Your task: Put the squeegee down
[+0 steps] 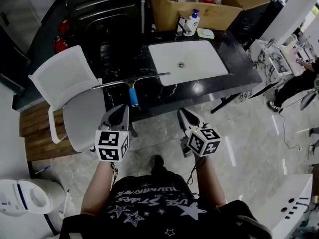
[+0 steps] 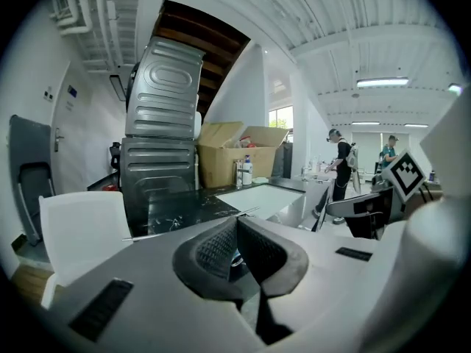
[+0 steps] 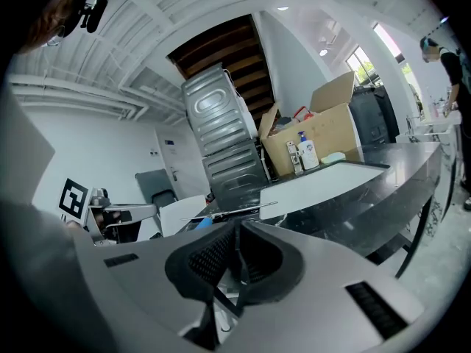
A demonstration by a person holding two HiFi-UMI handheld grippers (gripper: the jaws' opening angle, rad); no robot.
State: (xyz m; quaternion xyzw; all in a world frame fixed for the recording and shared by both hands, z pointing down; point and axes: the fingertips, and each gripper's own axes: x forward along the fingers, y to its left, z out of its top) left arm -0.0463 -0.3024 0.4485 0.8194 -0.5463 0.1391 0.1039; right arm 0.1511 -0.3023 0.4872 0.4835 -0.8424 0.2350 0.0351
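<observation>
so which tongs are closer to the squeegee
Left. The left tongs are close beside the blue handle end of the squeegee lying on the counter; the right tongs are off to its right, farther away.

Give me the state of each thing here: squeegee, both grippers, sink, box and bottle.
Squeegee: lying flat on the counter, not held.
Left gripper: shut, empty.
Right gripper: shut, empty.
Sink: empty.
Cardboard box: open, things inside.
Pump bottle: upright behind the sink.
</observation>
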